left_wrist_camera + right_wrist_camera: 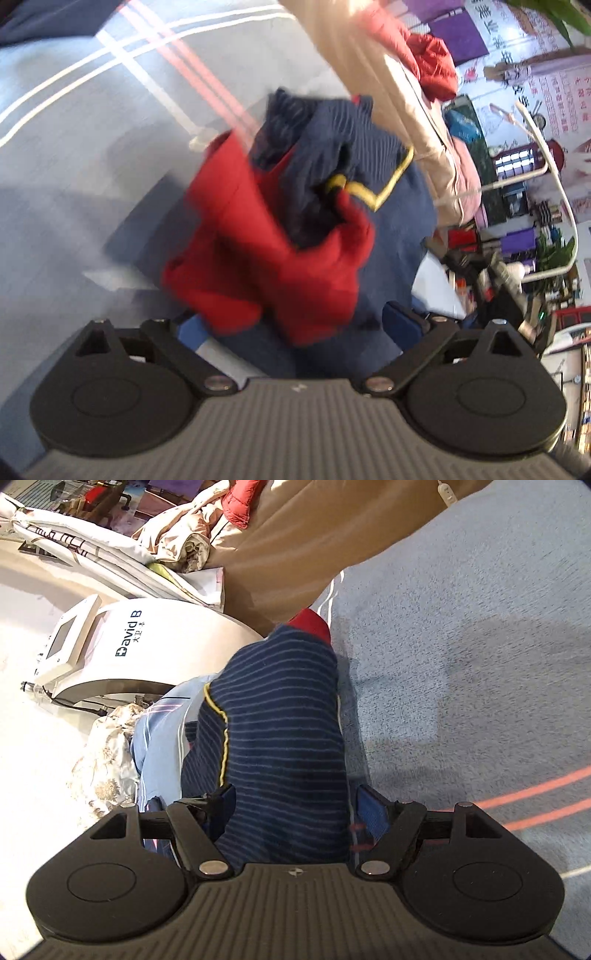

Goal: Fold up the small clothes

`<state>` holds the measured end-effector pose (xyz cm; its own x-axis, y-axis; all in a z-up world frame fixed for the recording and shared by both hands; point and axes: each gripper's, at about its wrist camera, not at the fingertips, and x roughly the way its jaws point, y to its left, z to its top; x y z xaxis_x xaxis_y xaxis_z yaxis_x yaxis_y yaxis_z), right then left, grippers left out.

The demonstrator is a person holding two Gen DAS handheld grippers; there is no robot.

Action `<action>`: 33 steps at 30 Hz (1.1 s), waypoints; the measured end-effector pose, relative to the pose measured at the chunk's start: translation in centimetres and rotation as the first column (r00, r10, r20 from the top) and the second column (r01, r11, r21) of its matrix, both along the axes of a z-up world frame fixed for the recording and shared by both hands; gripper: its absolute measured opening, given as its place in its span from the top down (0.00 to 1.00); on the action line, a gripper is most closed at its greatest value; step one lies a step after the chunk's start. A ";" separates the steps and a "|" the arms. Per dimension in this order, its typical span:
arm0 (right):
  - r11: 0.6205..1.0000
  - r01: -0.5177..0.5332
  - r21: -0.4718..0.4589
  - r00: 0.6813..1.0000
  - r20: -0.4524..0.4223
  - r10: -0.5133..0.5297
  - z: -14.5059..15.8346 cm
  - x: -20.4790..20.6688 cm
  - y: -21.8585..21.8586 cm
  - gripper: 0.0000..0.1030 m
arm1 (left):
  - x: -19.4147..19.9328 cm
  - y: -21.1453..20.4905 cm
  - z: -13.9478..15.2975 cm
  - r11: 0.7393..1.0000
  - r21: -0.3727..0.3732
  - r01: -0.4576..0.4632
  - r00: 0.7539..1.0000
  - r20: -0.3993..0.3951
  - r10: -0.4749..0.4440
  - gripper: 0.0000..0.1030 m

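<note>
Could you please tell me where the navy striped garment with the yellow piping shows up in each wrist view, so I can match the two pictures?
Left wrist: the navy striped garment sits at centre, bunched with red fabric below it.
Right wrist: it fills the centre, running from between the right gripper fingers up to a red tip.
Shared landmark: the blue-grey bedspread with pink stripes.

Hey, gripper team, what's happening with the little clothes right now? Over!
Left hand-held gripper: open, red and navy garment bunched ahead. Right hand-held gripper: striped navy cloth between its fingers, grip unclear. Tan quilt lies close beyond.
</note>
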<state>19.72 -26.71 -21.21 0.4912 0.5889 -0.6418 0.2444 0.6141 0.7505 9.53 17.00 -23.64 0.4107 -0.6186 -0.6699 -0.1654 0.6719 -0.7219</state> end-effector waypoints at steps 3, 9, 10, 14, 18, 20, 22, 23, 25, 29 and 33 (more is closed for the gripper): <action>0.997 0.049 0.054 0.999 0.008 -0.050 -1.0 1.0 -0.1 0.00 | 1.9 -1.0 0.0 1.000 0.009 -0.004 1.000 -0.001 0.004 0.17; 0.995 0.068 0.075 0.997 0.033 -0.070 -1.4 3.0 0.5 0.00 | 3.0 -1.2 0.2 0.999 0.041 -0.013 1.000 -0.020 0.014 0.46; 0.997 0.062 0.052 0.997 0.031 -0.064 -1.4 3.0 0.7 0.07 | 2.8 -0.9 0.0 0.999 0.025 -0.031 0.999 -0.029 0.032 0.47; 0.999 0.045 -0.027 0.999 0.008 -0.045 -1.2 3.0 1.1 0.55 | 2.4 -0.2 -0.7 0.997 -0.007 -0.072 0.996 -0.059 0.072 0.58; 0.992 0.038 -0.116 0.998 0.053 -0.032 1.2 2.3 2.2 0.61 | 2.7 -1.5 1.2 0.998 0.057 -0.030 0.999 -0.034 0.032 0.67; 0.988 0.036 -0.153 0.995 0.095 -0.022 3.1 1.6 2.7 0.62 | 2.6 -2.0 2.4 0.997 0.080 -0.005 1.000 -0.007 0.006 0.69; 0.984 0.046 -0.171 0.991 0.131 -0.024 5.2 0.6 2.6 0.63 | 2.5 -2.6 3.8 0.996 0.090 0.021 1.000 0.018 -0.022 0.70; 0.981 0.054 -0.187 0.988 0.149 -0.026 6.3 0.0 2.3 0.63 | 2.4 -2.9 4.5 0.996 0.084 0.031 0.999 0.026 -0.033 0.70; 0.975 0.083 -0.206 0.983 0.177 -0.046 8.6 -1.1 1.0 0.64 | 2.1 -3.8 6.2 0.997 0.064 0.052 0.998 0.043 -0.055 0.71; 0.961 0.151 -0.232 0.971 0.219 -0.100 13.7 -4.3 -3.6 0.64 | 1.1 -8.0 10.4 0.987 0.025 0.156 0.983 0.095 -0.158 0.71; 0.927 0.227 -0.298 0.954 0.260 -0.150 18.3 -11.0 -8.5 0.64 | -1.0 -15.5 15.0 0.949 -0.037 0.314 0.942 0.140 -0.306 0.71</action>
